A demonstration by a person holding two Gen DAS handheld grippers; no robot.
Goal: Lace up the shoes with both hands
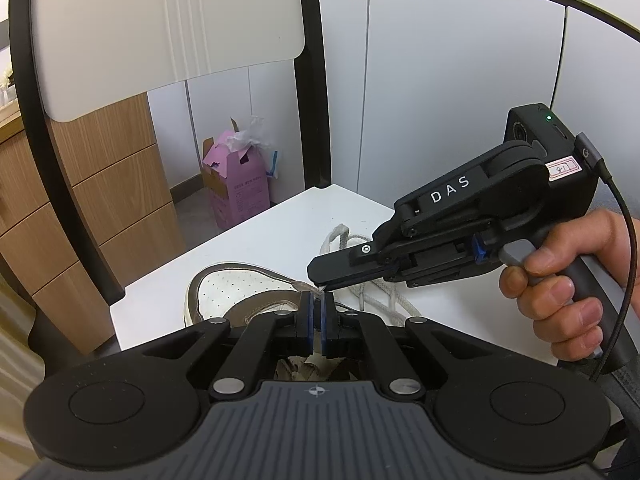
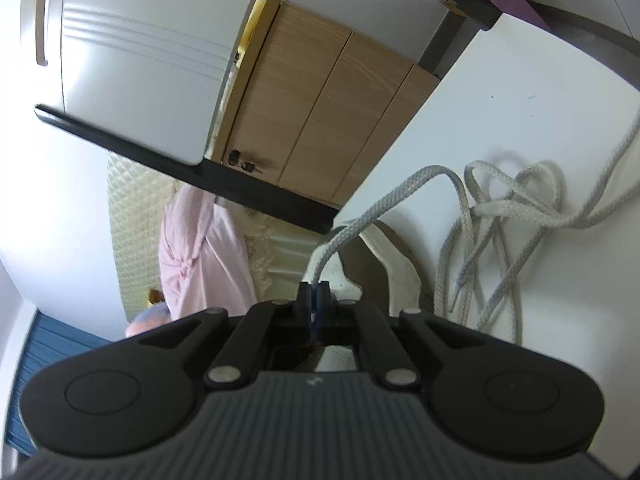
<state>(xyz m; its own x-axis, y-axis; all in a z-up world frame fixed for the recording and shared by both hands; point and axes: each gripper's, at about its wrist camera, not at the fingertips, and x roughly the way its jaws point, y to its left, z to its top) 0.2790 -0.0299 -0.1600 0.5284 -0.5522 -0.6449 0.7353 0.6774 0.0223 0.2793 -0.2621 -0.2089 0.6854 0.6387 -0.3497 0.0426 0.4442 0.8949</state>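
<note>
Right tongs (image 2: pixel 315 289) pinched on a grey shoelace (image 2: pixel 404 188), white shoe (image 2: pixel 394 258) just beyond, on a white table (image 2: pixel 520 92).

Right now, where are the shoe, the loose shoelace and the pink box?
shoe (image 1: pixel 236 292): left wrist view, perforated white toe.
shoelace (image 2: pixel 520 208): right wrist view, tangled loops on the table.
pink box (image 1: pixel 240 184): left wrist view, front face.

A white chair back (image 1: pixel 160 24) with a black frame fills ten to twelve o'clock of the left wrist view, wood drawers (image 1: pixel 100 208) at nine, and a pink carton (image 1: pixel 238 184) on the floor near centre.
</note>
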